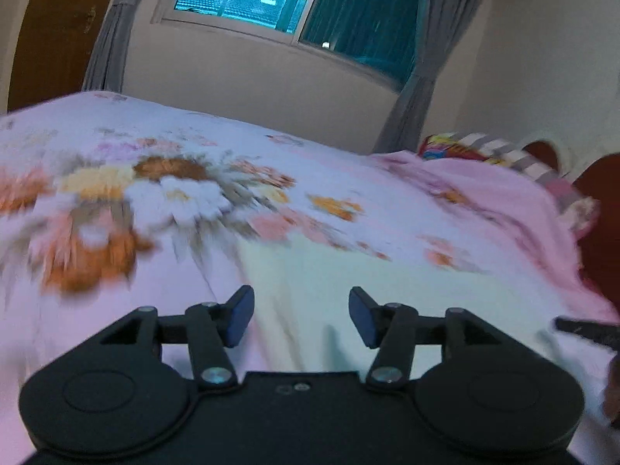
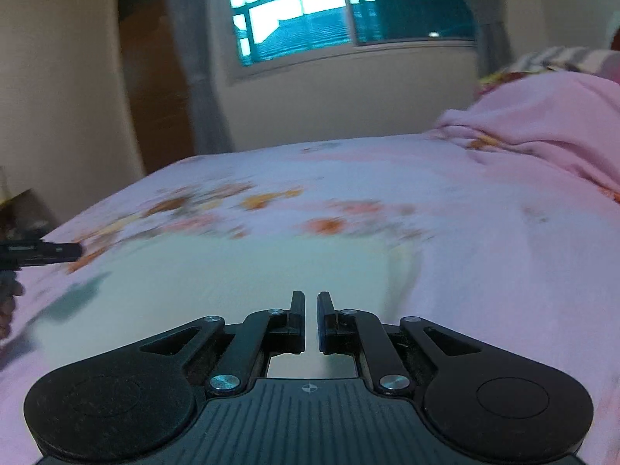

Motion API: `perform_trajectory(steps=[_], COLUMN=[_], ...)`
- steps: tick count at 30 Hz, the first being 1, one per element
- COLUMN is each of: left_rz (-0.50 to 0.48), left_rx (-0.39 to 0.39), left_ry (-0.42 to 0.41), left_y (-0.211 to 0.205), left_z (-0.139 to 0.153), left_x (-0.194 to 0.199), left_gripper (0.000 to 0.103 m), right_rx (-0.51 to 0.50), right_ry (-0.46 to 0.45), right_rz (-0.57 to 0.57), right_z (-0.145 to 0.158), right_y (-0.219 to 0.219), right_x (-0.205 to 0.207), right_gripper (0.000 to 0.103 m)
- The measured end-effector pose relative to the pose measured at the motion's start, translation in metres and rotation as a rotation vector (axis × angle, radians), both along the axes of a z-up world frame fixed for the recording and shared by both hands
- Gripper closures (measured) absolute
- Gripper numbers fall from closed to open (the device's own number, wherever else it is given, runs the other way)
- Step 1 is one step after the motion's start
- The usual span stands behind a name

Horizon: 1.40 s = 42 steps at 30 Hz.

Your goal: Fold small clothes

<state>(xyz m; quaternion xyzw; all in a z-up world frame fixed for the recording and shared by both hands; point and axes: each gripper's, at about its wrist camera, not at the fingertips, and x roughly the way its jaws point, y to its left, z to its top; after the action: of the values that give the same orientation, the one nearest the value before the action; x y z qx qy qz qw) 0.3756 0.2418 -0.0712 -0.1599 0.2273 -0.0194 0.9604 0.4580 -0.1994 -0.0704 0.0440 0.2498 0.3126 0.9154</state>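
A pale mint-white small garment (image 1: 310, 271) lies flat on the floral bedsheet, just ahead of both grippers; it also shows in the right wrist view (image 2: 232, 271). My left gripper (image 1: 301, 316) is open and empty, low over the garment's near edge. My right gripper (image 2: 310, 319) has its jaws nearly together with a thin gap and nothing between them, also low over the garment. The left gripper's tip (image 2: 42, 252) shows at the left edge of the right wrist view, and the right gripper's tip (image 1: 585, 329) at the right edge of the left wrist view.
The bed has a pink floral sheet (image 1: 135, 193). A bunched pink blanket (image 2: 542, 124) and striped pillows (image 1: 496, 151) lie at the right. Behind the bed are a wall, a window (image 1: 294, 0), grey curtains and a wooden door (image 2: 155, 89).
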Motion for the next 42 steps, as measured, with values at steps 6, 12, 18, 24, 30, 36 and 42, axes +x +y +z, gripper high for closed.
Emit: perform_trajectory(steps=[6, 12, 18, 24, 30, 36, 42], left_rz=[0.023, 0.016, -0.146, -0.076, -0.065, -0.056, -0.063], left_rx=[0.118, 0.099, 0.334, 0.271, 0.344, 0.349, 0.408], left_ry=[0.185, 0.048, 0.265, 0.227, 0.244, 0.225, 0.235], left_y=[-0.039, -0.078, -0.163, -0.163, -0.173, -0.176, -0.179], left_z=[-0.038, 0.022, -0.036, -0.022, -0.033, -0.029, -0.041], left_x=[-0.013, -0.031, 0.008, -0.007, -0.008, -0.021, -0.020], left_gripper=[0.045, 0.048, 0.044, 0.045, 0.045, 0.045, 0.043], right_rx=[-0.104, -0.050, -0.170, -0.087, -0.109, -0.115, -0.079], right_ry=[0.129, 0.033, 0.144, 0.103, 0.209, 0.185, 0.148], right_rz=[-0.028, -0.008, 0.075, 0.059, 0.052, 0.058, 0.074], right_z=[-0.041, 0.013, -0.032, -0.007, -0.027, -0.021, -0.018], right_y=[0.036, 0.069, 0.135, 0.120, 0.127, 0.120, 0.123], right_x=[-0.035, -0.065, -0.074, -0.083, -0.075, -0.083, -0.084], right_gripper=[0.097, 0.097, 0.097, 0.096, 0.096, 0.096, 0.096])
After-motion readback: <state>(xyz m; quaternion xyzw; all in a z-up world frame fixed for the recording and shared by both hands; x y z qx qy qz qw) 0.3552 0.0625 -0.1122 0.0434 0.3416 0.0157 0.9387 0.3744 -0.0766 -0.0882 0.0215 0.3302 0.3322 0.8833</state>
